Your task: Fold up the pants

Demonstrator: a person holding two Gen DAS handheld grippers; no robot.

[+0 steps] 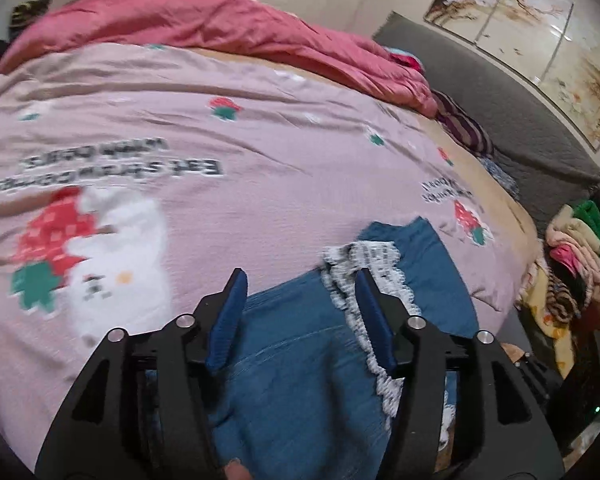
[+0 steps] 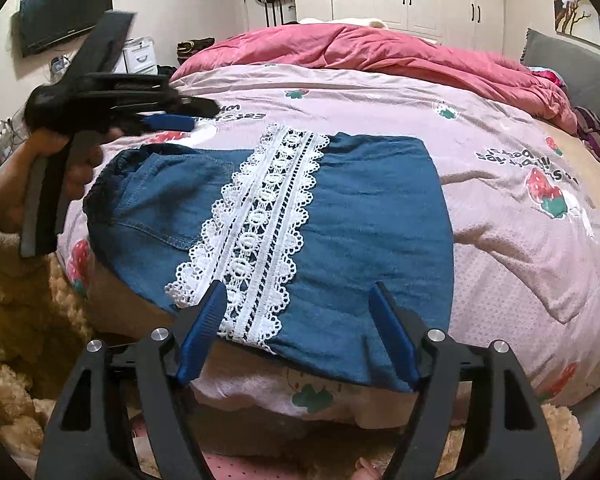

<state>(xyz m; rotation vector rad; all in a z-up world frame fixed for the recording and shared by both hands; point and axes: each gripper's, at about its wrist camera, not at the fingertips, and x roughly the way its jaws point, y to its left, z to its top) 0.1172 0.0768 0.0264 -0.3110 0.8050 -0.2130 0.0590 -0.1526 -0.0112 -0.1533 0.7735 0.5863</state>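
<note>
light: even, soft indoor | left wrist: motion-blurred | right wrist: sharp | edges: fisheye-warped, dark corners

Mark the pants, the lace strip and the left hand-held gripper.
pants (image 2: 372,208), right wrist view, plain denim right of the lace
lace strip (image 2: 260,220), right wrist view, middle of the white band
left hand-held gripper (image 1: 300,284), left wrist view, gap between the open fingertips

The left tool (image 1: 300,280) hangs with its blue-padded fingers (image 1: 230,316) spread above folded blue denim pants (image 1: 300,360); white lace trim (image 1: 364,280) crosses them; pink strawberry-print bedcover (image 1: 220,200) beneath.
</note>
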